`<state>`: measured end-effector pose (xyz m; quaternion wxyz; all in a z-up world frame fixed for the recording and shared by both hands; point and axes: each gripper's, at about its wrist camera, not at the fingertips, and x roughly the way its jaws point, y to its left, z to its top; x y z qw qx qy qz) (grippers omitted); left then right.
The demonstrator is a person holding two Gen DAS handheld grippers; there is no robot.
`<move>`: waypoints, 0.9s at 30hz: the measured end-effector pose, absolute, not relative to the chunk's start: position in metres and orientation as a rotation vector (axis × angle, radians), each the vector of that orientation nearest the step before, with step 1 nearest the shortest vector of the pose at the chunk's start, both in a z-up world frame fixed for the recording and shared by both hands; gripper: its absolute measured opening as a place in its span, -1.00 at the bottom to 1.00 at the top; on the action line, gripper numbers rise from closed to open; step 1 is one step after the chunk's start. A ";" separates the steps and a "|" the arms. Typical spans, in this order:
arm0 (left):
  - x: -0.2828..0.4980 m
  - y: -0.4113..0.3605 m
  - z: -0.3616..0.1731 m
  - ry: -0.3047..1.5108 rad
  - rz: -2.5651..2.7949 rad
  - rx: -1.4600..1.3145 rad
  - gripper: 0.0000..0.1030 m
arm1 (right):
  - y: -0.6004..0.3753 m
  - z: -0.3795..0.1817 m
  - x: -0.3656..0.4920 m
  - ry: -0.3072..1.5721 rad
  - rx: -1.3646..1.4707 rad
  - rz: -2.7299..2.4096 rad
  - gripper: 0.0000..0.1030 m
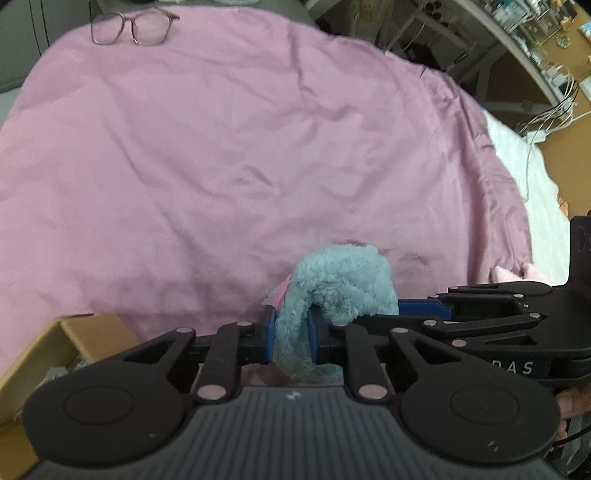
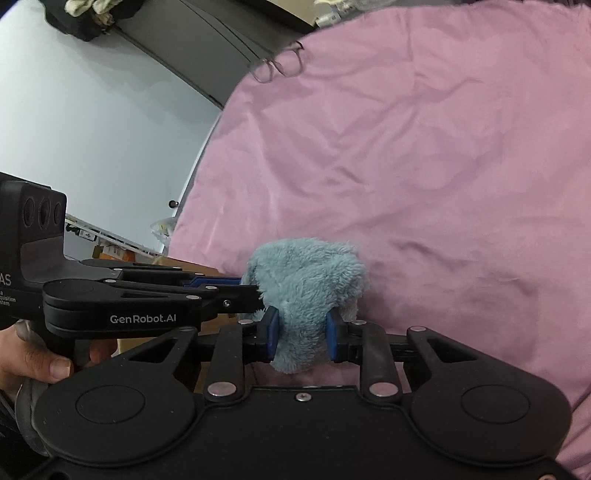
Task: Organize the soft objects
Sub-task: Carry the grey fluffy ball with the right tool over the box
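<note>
A fluffy light-blue soft item (image 1: pixel 340 284) with a bit of pink at its side is held over the pink bedsheet (image 1: pixel 221 147). My left gripper (image 1: pixel 291 336) is shut on its lower fold. My right gripper comes in from the right in the left wrist view (image 1: pixel 424 308) and grips the same item. In the right wrist view the right gripper (image 2: pixel 301 338) is shut on the blue soft item (image 2: pixel 306 280), and the left gripper (image 2: pixel 243 286) reaches in from the left, touching it.
A pair of glasses (image 1: pixel 131 27) lies at the far edge of the sheet. An open cardboard box (image 1: pixel 55 354) sits at the lower left. A pale pink soft piece (image 1: pixel 506 275) lies at the sheet's right edge. Cables and shelves are at the far right.
</note>
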<state>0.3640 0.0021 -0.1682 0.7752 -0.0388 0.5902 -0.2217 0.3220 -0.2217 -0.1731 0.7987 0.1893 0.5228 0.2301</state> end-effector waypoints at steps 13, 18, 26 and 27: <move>0.310 0.024 -0.116 1.150 -0.426 -0.115 -0.67 | -0.187 -0.128 0.286 1.036 0.312 0.537 -0.52; 0.292 0.035 -0.106 1.118 -0.402 -0.124 -0.67 | -0.172 -0.122 0.273 1.020 0.294 0.550 -0.51; 0.266 0.067 -0.096 1.076 -0.357 -0.162 -0.67 | -0.140 -0.114 0.255 0.989 0.255 0.594 -0.51; 0.264 0.071 -0.095 1.072 -0.352 -0.167 -0.67 | -0.135 -0.114 0.254 0.988 0.251 0.598 -0.51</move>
